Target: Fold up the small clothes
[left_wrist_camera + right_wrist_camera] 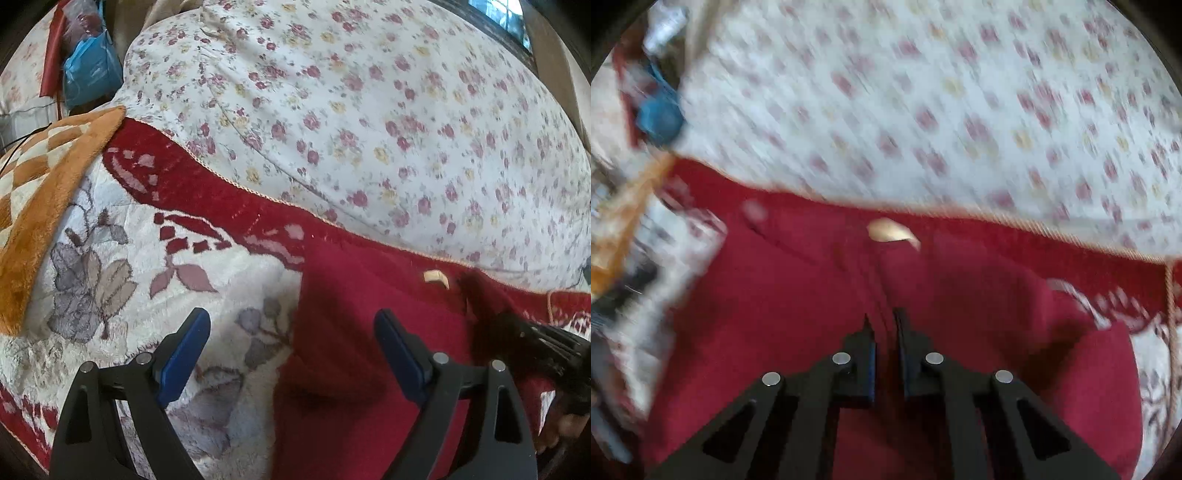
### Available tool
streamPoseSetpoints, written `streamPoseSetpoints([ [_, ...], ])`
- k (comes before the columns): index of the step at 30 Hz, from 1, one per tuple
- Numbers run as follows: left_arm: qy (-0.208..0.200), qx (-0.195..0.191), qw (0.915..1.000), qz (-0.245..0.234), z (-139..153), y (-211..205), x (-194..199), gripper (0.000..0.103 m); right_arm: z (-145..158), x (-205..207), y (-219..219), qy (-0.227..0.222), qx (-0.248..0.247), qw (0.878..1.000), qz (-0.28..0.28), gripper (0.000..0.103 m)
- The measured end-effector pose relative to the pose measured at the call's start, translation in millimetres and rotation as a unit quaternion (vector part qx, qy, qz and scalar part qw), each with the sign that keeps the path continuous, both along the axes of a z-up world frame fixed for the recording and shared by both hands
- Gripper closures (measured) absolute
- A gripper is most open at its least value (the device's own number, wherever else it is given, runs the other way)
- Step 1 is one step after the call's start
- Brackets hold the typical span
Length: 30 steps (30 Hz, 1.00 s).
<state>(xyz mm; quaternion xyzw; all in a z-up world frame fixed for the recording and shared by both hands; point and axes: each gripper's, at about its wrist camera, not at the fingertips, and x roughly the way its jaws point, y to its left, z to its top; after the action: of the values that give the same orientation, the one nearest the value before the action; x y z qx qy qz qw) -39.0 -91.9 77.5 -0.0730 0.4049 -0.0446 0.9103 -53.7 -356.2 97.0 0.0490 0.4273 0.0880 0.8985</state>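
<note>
Each camera sat on its tool and looked forward and steeply down along the two fingers at the bed. The left wrist view hung close over the red garment (369, 332) on the patterned blanket (129, 280), facing the flowered sheet (369, 110). The right wrist view, blurred, sat nearer still over that garment. Both views shared the garment, its pale label (892, 230), the blanket's red border and the sheet.
</note>
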Motion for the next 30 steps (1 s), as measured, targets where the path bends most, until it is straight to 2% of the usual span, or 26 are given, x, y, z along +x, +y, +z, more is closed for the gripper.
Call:
streamPoseSetpoints([
  [3, 0.001, -0.016, 0.9999, 0.005, 2, 3, 5, 0.014, -2, 1, 42, -0.012, 0.027, 0.998, 0.051, 0.087],
  [5, 0.002, -0.025, 0.9997, 0.008, 2, 6, 6, 0.014, -13, 0, 63, 0.013, 0.036, 0.995, 0.089, 0.068],
  [6, 0.002, -0.026, 0.9996, 0.008, 2, 6, 6, 0.014, -16, -3, 71, 0.025, 0.037, 0.994, 0.102, 0.062],
  [7, 0.003, -0.026, 0.9996, 0.007, 2, 7, 6, 0.014, -16, -10, 71, 0.025, 0.038, 0.993, 0.104, 0.062],
  [9, 0.004, -0.028, 0.9996, 0.0, 1, 6, 5, 0.014, -6, -28, 53, 0.014, 0.041, 0.994, 0.097, 0.06],
  [11, 0.008, -0.035, 0.9993, -0.009, 0, 4, 6, 0.014, 8, -48, 24, -0.002, 0.04, 0.997, 0.063, 0.048],
  [13, 0.008, -0.042, 0.999, -0.016, 0, 0, 7, 0.014, 19, -68, -9, -0.015, 0.049, 0.998, 0.025, 0.029],
  [16, 0.006, -0.044, 0.9984, -0.035, 1, -14, 10, 0.014, 25, -91, -48, -0.017, 0.065, 0.998, -0.015, 0.028],
  [20, 0.023, -0.022, 0.9969, -0.073, -9, -44, 15, 0.015, 22, -112, -87, -0.011, 0.058, 0.996, -0.062, 0.028],
  [22, 0.039, -0.004, 0.9949, -0.094, -19, -61, 18, 0.025, 20, -116, -99, -0.004, 0.069, 0.995, -0.073, 0.028],
  [24, 0.053, 0.016, 0.9926, -0.108, -27, -74, 20, 0.045, 17, -120, -110, 0.0, 0.082, 0.993, -0.084, 0.028],
  [25, 0.064, 0.027, 0.991, -0.115, -33, -80, 22, 0.05, 17, -119, -112, 0.0, 0.085, 0.992, -0.088, 0.028],
  [26, 0.076, 0.033, 0.9896, -0.117, -38, -84, 23, 0.059, 17, -120, -116, -0.001, 0.088, 0.992, -0.092, 0.028],
  [27, 0.083, 0.034, 0.9886, -0.12, -42, -86, 24, 0.073, 18, -119, -117, -0.002, 0.088, 0.992, -0.095, 0.028],
  [29, 0.087, 0.038, 0.9881, -0.121, -45, -88, 23, 0.092, 20, -120, -121, -0.008, 0.086, 0.991, -0.101, 0.028],
  [30, 0.078, 0.031, 0.9895, -0.118, -41, -85, 22, 0.093, 21, -120, -123, -0.01, 0.084, 0.991, -0.105, 0.028],
])
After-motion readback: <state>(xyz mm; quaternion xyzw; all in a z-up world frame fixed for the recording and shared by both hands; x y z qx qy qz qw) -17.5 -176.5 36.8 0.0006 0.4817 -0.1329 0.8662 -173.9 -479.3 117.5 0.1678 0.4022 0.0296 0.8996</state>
